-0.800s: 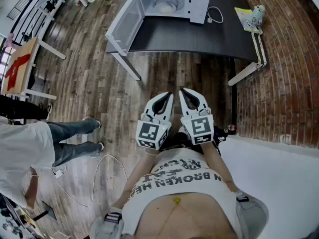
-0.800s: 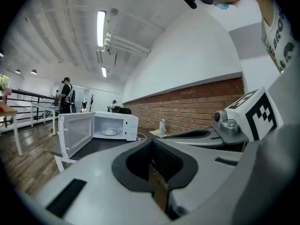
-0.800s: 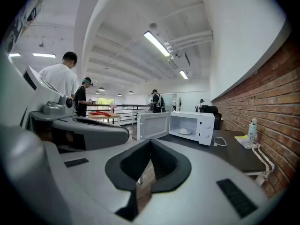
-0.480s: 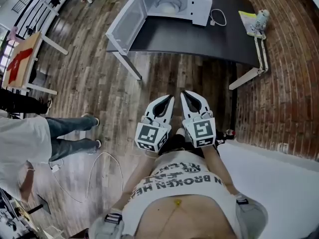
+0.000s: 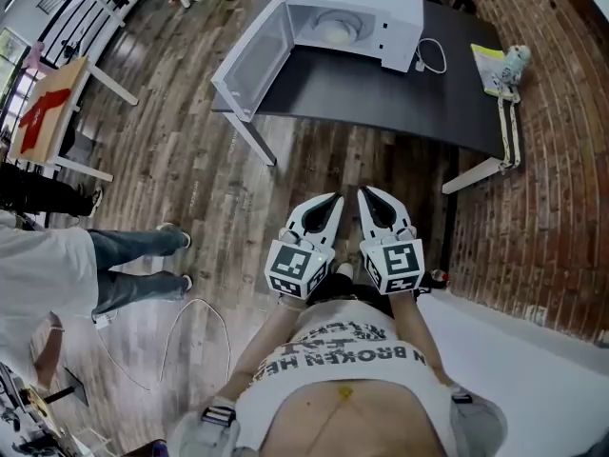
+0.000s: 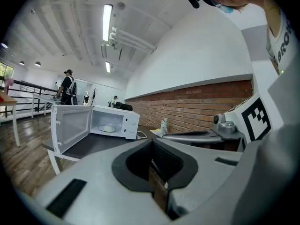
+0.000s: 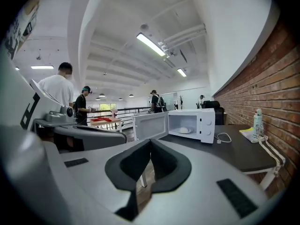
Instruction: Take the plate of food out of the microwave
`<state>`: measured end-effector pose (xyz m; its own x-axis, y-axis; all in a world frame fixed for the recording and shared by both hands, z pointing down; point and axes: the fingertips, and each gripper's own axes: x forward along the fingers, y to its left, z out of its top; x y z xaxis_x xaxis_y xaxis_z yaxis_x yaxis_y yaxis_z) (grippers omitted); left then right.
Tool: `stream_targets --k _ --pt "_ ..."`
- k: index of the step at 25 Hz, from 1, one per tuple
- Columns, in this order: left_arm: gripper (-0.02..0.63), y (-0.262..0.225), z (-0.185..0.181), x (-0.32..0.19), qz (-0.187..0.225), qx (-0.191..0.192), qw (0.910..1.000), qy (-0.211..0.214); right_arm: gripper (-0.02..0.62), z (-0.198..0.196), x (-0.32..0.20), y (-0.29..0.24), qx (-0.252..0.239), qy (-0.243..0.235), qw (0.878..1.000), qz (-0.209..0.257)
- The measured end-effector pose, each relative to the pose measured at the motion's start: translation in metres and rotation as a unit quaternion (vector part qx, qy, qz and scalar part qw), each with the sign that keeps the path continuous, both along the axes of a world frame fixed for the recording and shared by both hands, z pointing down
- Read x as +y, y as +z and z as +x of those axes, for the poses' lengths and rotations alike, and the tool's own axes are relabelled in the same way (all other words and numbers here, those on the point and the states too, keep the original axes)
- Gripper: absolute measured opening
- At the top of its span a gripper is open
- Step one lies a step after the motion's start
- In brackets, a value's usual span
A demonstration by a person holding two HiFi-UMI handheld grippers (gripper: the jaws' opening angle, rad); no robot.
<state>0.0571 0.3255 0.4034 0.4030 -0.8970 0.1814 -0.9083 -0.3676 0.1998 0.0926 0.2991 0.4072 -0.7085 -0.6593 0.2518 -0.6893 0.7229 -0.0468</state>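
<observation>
A white microwave (image 5: pixel 366 8) stands on a dark table (image 5: pixel 400 89) with its door (image 5: pixel 249 57) swung open to the left. Inside it sits a white plate of food (image 5: pixel 335 30), also seen in the left gripper view as the plate (image 6: pixel 108 128) and in the right gripper view as the plate (image 7: pixel 184 130). My left gripper (image 5: pixel 333 202) and right gripper (image 5: pixel 366 196) are held side by side close to my body, well short of the table. Both are shut with nothing between the jaws.
A cable (image 5: pixel 436 55) lies beside the microwave, and a bottle on a yellow sheet (image 5: pixel 504 65) sits at the table's right end. A brick wall (image 5: pixel 542 160) runs along the right. A person in jeans (image 5: pixel 114 265) stands at the left, near a wooden table (image 5: pixel 43 117).
The view has shifted so that the microwave and table sit slightly lower and to the right in the picture. Both grippers stay shut, side by side.
</observation>
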Motion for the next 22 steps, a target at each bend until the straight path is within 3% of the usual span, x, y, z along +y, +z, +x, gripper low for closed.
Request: stream_targets --k 13,22 --pt "0.006 -0.005 -0.052 -0.123 0.005 0.012 0.9983 0.058 0.008 -0.057 -0.115 -0.002 0.007 0.043 0.999 0.007" --pt "0.006 0.0 -0.09 -0.167 0.0 0.019 0.9963 0.084 0.008 -0.099 -0.16 0.003 0.01 0.06 0.998 0.0"
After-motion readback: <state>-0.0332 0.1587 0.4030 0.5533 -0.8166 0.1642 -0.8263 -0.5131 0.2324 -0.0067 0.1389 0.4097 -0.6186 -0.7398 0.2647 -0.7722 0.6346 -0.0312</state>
